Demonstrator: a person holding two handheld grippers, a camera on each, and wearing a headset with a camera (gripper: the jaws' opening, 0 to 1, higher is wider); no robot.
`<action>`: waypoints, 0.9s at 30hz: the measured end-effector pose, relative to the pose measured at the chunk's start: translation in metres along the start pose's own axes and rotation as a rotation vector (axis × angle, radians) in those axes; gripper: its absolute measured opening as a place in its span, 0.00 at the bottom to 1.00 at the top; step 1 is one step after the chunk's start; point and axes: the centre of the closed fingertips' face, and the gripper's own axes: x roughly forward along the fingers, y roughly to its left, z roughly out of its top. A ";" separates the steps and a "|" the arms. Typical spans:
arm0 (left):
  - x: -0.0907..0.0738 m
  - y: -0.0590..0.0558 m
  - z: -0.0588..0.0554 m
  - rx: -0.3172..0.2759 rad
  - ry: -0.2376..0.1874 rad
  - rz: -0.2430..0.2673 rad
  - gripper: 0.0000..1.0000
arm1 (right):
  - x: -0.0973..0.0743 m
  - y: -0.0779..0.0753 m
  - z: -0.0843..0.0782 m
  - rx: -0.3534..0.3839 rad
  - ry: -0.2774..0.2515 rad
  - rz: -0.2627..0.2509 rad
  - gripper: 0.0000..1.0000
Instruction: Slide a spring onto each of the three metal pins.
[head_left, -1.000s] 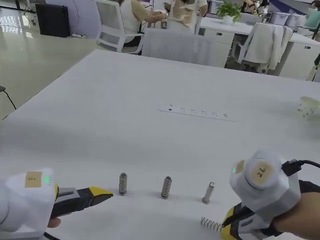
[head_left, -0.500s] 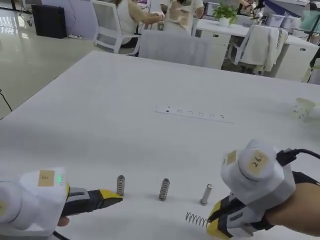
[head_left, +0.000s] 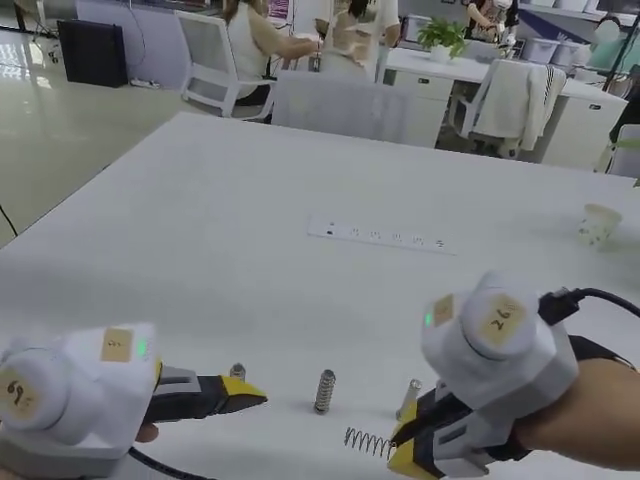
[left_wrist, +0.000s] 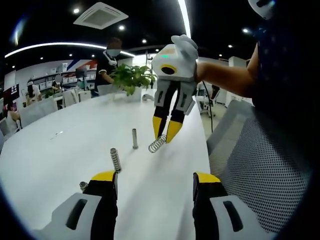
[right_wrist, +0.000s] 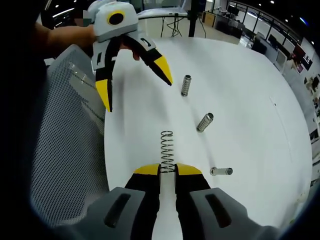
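**Last spring lined up for the bare pin**

The right gripper (right_wrist: 167, 171) pinches one end of a spring (right_wrist: 166, 150). The rest of the spring sticks out free ahead of its jaws, above the white table (head_left: 300, 250). The left gripper (left_wrist: 155, 177) is spread wide and holds nothing, just beside the left pin (right_wrist: 186, 85). That pin and the middle pin (right_wrist: 205, 122) already wear springs. The bare pin (right_wrist: 221, 171) stands near the held spring. To do this well, tip the spring's free end downward, centre it over the pin's top, then lower it straight. A skewed approach would likely snag a coil or topple the pin.
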 end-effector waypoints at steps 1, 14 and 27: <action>0.001 0.001 0.002 0.005 -0.002 0.000 0.53 | 0.000 0.001 0.002 -0.007 -0.001 0.002 0.08; 0.007 -0.002 0.013 0.046 -0.027 -0.021 0.33 | -0.001 0.010 0.016 -0.065 -0.015 0.023 0.08; 0.016 -0.008 0.018 0.079 -0.021 -0.061 0.23 | 0.000 0.020 0.027 -0.113 -0.030 0.051 0.08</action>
